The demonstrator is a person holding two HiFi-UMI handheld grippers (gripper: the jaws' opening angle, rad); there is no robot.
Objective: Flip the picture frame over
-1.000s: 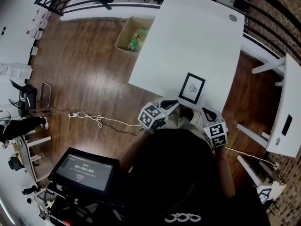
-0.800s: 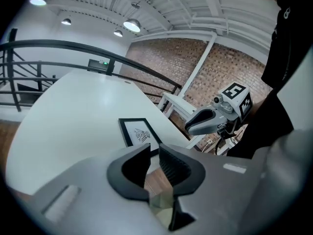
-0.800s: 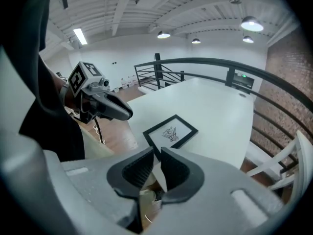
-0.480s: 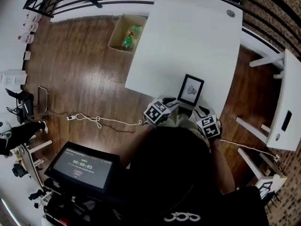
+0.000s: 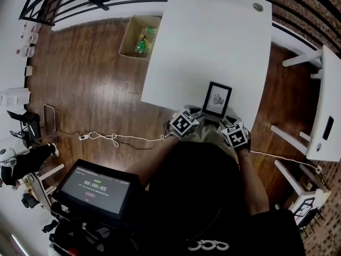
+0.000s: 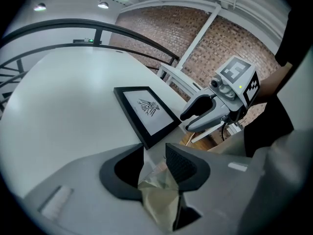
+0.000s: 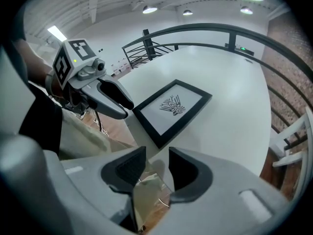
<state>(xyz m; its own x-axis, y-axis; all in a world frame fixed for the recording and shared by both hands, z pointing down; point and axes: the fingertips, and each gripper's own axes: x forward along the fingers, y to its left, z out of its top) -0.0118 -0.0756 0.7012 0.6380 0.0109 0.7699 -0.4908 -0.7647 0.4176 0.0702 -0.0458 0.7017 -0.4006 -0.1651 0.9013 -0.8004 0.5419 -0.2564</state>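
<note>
A black picture frame [image 5: 217, 99] lies face up near the front edge of the white table [image 5: 213, 36], with a small dark drawing on white showing. Both grippers hover just short of its near end. My left gripper [image 6: 154, 149] is open, its jaws have just been opening, and nothing sits between them; the frame [image 6: 146, 111] lies ahead of it. My right gripper [image 7: 156, 152] is likewise open and empty after opening, with the frame [image 7: 173, 106] in front. Each gripper view shows the other gripper beside the frame's near corner.
An open cardboard box [image 5: 136, 36] holding green bottles stands on the wood floor left of the table. A white cable [image 5: 106, 137] runs across the floor. A monitor [image 5: 98, 188] sits at lower left. Another white table [image 5: 327, 116] stands to the right.
Both grippers have come down and in toward the frame's near end, drawing closer together. The frame has not moved on the table.
</note>
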